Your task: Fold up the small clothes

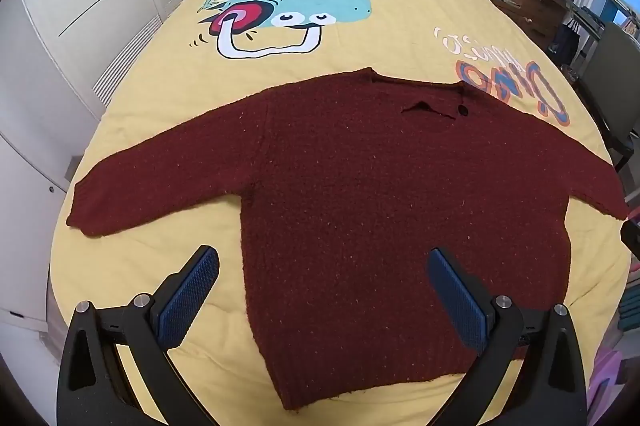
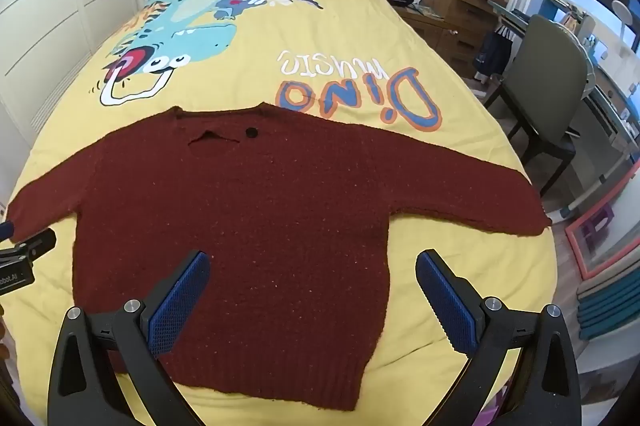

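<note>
Nothing looks folded yet. The maroon sweater (image 1: 360,193) lies flat on the bed (image 1: 360,41), both sleeves spread. Left tongs (image 1: 324,266) hover wide over the sweater's left hem side; right tongs (image 2: 312,266) hover wide over its right. Every fold remains.

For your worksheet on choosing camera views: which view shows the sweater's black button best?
The right wrist view: the black button sits clear and round by the neckline of the maroon sweater. In the left wrist view the same button is also visible, but smaller, darker and seen more edge-on.
</note>
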Motion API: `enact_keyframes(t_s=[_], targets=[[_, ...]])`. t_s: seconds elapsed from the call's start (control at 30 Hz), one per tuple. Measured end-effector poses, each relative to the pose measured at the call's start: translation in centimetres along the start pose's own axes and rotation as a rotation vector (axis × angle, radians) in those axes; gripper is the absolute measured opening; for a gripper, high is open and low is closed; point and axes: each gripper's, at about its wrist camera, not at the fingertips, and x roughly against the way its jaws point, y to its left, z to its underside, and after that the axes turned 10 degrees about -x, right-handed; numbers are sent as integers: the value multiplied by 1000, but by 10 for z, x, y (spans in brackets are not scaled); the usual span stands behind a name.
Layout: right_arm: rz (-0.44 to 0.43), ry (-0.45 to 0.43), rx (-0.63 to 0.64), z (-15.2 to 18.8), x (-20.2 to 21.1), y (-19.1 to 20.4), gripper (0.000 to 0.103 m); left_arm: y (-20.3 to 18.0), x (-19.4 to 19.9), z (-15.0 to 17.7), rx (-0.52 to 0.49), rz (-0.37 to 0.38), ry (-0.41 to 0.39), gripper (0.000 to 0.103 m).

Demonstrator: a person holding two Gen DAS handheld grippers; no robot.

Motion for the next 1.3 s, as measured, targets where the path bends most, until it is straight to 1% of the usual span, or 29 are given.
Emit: enact_keyframes(t_s=[0.1, 0.2, 0.53, 1.03, 1.3], targets=[[-1, 5, 2, 0, 0, 1, 102, 2, 0, 0, 5, 11, -5, 102], [2, 5, 2, 1, 0, 0, 102, -2, -2, -1, -3, -7, 1, 102], [7, 9, 10, 2, -2, 0, 102, 4, 0, 1, 6, -1, 2, 102], [16, 25, -5, 1, -4, -3, 102, -7, -4, 5, -30, 2, 10, 102], [20, 41, -4, 3, -8, -6, 102, -6, -11, 5, -31, 3, 26, 102]])
